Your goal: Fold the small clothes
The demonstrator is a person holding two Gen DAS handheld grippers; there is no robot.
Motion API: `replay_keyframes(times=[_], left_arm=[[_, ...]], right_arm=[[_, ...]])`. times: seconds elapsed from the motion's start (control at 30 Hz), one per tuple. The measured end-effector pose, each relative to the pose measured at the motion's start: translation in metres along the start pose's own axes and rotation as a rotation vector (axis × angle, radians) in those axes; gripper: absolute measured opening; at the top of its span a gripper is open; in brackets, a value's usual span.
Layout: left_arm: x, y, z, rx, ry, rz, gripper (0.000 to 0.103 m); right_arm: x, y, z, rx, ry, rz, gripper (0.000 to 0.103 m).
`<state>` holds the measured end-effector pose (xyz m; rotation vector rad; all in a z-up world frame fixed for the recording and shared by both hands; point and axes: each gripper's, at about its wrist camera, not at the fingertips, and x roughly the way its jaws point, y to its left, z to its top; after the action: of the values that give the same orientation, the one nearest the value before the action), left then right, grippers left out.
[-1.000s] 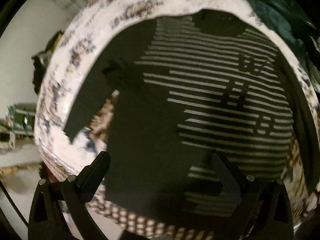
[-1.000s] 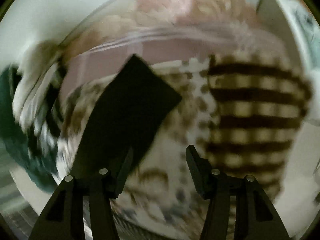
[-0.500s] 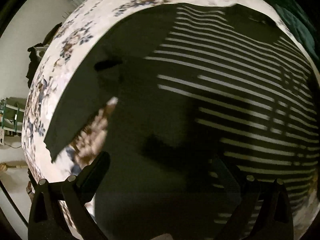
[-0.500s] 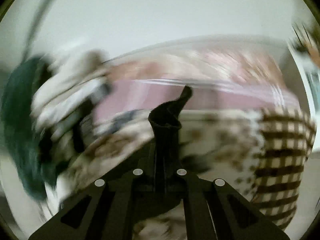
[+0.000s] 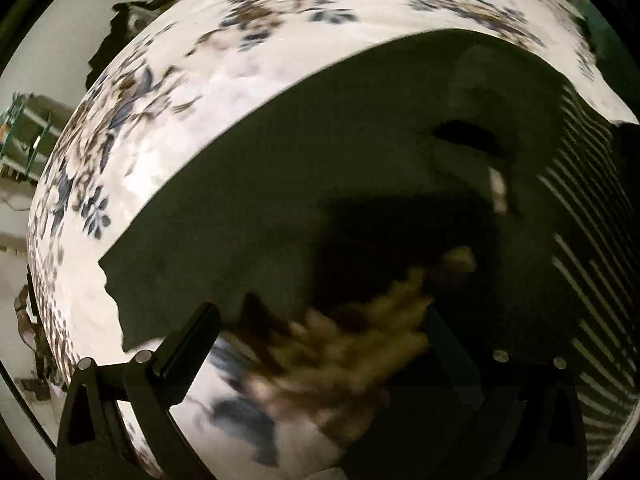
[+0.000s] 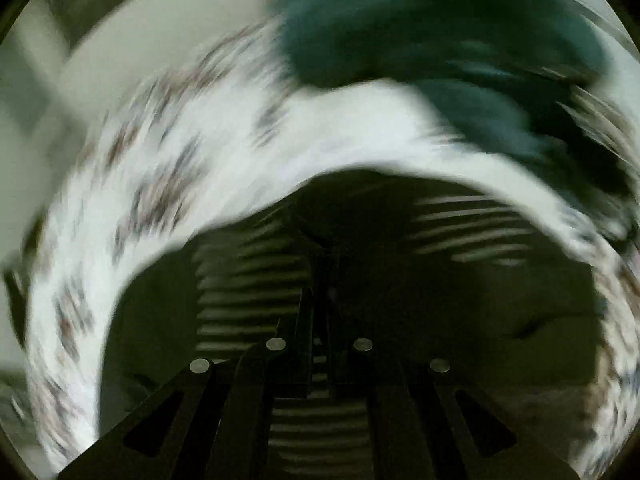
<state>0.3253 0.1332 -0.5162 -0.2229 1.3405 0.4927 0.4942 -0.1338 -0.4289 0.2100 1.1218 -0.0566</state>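
Note:
A dark shirt with thin white stripes (image 5: 580, 208) lies on a white floral bedspread (image 5: 168, 92); its plain dark sleeve (image 5: 280, 168) spreads toward the left. My left gripper (image 5: 320, 332) is open, low over the sleeve's lower edge, where floral cover shows between the fingers. In the blurred right wrist view my right gripper (image 6: 320, 312) is shut on a dark fold of the striped shirt (image 6: 256, 280), over the shirt body.
A heap of dark green and other clothes (image 6: 440, 40) lies beyond the shirt on the bedspread (image 6: 160, 200). The bed's left edge drops to a pale floor with a green rack (image 5: 28, 128) and dark items (image 5: 132, 16).
My right gripper closed on the sleeve, lifted it and swung it over the striped shirt body. My left gripper moved down and left along the shirt to the sleeve, staying open.

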Motion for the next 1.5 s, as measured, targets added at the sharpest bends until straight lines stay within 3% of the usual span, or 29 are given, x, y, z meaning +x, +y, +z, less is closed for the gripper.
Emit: replay_keyframes(times=[0.1, 0.23, 0.33, 0.37, 0.43, 0.47, 0.5, 0.63, 0.77, 0.87, 1.0, 1.03, 1.07, 1.1, 1.13, 1.27, 1.3, 1.37, 1.5], left_arm=[[0.007, 0.016, 0.002, -0.019, -0.007, -0.001, 0.103], [0.017, 0.028, 0.004, -0.038, 0.006, -0.013, 0.103], [0.017, 0.035, 0.003, -0.044, 0.019, -0.019, 0.103], [0.013, 0.039, 0.002, -0.046, 0.018, -0.026, 0.103], [0.005, 0.052, -0.005, -0.061, 0.020, -0.038, 0.103], [-0.001, 0.065, -0.012, -0.090, 0.040, -0.054, 0.103], [-0.004, 0.076, -0.018, -0.125, 0.055, -0.074, 0.103], [-0.004, 0.147, -0.065, -0.417, 0.161, -0.209, 0.103], [0.025, 0.190, -0.100, -0.774, 0.211, -0.452, 0.103], [0.045, 0.194, -0.093, -0.897, 0.193, -0.501, 0.103], [0.050, 0.201, -0.066, -1.029, 0.129, -0.415, 0.099], [0.042, 0.197, -0.061, -1.023, 0.098, -0.375, 0.077], [0.035, 0.194, -0.049, -0.981, 0.064, -0.320, 0.040], [0.035, 0.200, -0.037, -0.947, 0.038, -0.298, 0.018], [0.032, 0.200, -0.025, -0.908, 0.007, -0.274, 0.007], [0.004, 0.194, 0.006, -0.748, -0.112, -0.215, 0.007], [-0.005, 0.190, 0.008, -0.707, -0.138, -0.201, 0.007], [-0.032, 0.170, 0.020, -0.589, -0.200, -0.156, 0.007], [-0.073, 0.120, 0.041, -0.397, -0.288, -0.115, 0.007]], right_arm=[[0.049, 0.085, -0.033, -0.140, 0.066, -0.043, 0.005], [0.072, 0.137, -0.074, -0.248, 0.092, -0.082, 0.005], [0.087, 0.145, -0.085, -0.288, 0.158, -0.094, 0.007], [0.089, 0.140, -0.085, -0.276, 0.190, -0.057, 0.009], [0.076, 0.124, -0.086, -0.256, 0.234, 0.035, 0.037], [0.071, 0.116, -0.087, -0.236, 0.253, 0.074, 0.064], [0.060, 0.101, -0.090, -0.200, 0.261, 0.103, 0.077], [0.017, 0.027, -0.107, -0.098, 0.235, 0.044, 0.079], [-0.008, -0.046, -0.135, 0.010, 0.260, -0.035, 0.079], [-0.012, -0.092, -0.169, 0.080, 0.299, -0.085, 0.079], [-0.006, -0.131, -0.182, 0.146, 0.318, -0.140, 0.079], [-0.005, -0.137, -0.185, 0.162, 0.316, -0.152, 0.079], [-0.003, -0.141, -0.188, 0.171, 0.316, -0.167, 0.079], [-0.001, -0.145, -0.190, 0.179, 0.318, -0.189, 0.079], [0.002, -0.148, -0.191, 0.184, 0.323, -0.211, 0.079], [0.013, -0.151, -0.182, 0.146, 0.329, -0.290, 0.080], [0.015, -0.152, -0.179, 0.138, 0.327, -0.295, 0.090], [0.019, -0.151, -0.168, 0.108, 0.307, -0.327, 0.100], [0.019, -0.156, -0.135, 0.062, 0.249, -0.327, 0.100]])
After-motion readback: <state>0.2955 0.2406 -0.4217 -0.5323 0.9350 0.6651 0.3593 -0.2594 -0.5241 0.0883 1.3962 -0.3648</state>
